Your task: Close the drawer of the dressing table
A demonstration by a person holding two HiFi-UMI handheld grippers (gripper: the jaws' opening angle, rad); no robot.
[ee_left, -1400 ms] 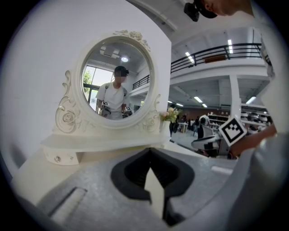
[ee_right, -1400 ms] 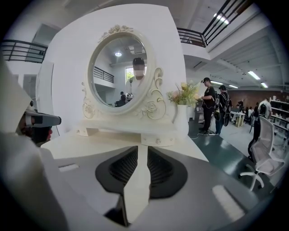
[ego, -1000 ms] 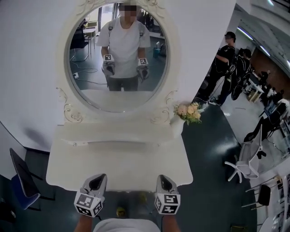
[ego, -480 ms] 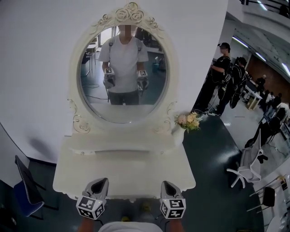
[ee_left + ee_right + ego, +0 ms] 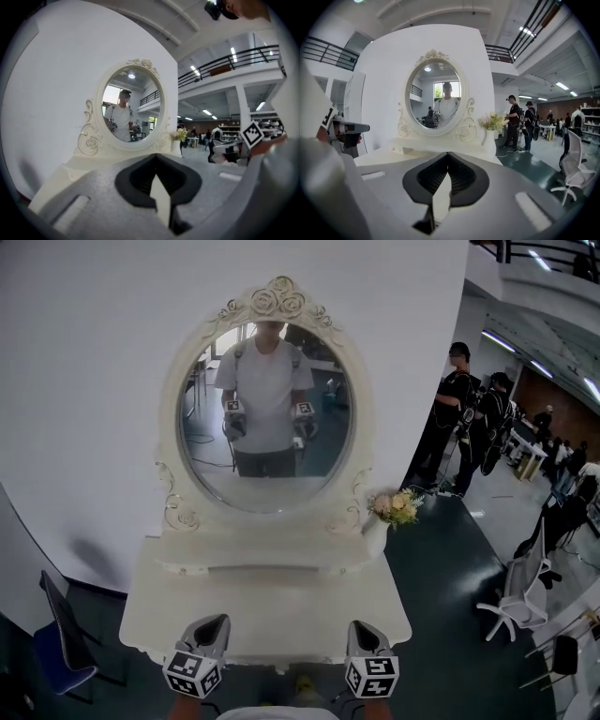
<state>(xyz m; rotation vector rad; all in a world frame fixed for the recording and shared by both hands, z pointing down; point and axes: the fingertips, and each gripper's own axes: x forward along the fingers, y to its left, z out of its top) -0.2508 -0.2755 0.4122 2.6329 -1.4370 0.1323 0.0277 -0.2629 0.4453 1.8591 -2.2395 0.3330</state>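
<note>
Looking down, head view: the left gripper (image 5: 210, 626) and the right gripper (image 5: 364, 634) are held side by side, apart from each other, at the near edge of the white dressing table (image 5: 272, 601). The oval mirror (image 5: 267, 418) rises well ahead of both. The flowers (image 5: 397, 507) stand ahead and to the right of the right gripper.
Drawer, head view: no open drawer is seen jutting out between or below the grippers. Its front is taken to lie under the near edge of the surface, just below the jaws. It is judged to be pushed in or nearly so, though a flush fit cannot be confirmed.
Left gripper view: the jaws are drawn together with nothing held between them. The surface lies just beyond the tips and the mirror farther ahead.
Right gripper view: the jaws are closed tip to tip and are empty. The surface lies straight ahead and the flowers ahead to the right.
Handling: the drawer is expected to be stiff and fairly light on its runners, with a smooth painted front that is slippery and easily marked.
Hold: no grasp is judged necessary. A flat push with closed tips would be placed at the middle of the front, or evenly either side of it, so that skewing is avoided.
</note>
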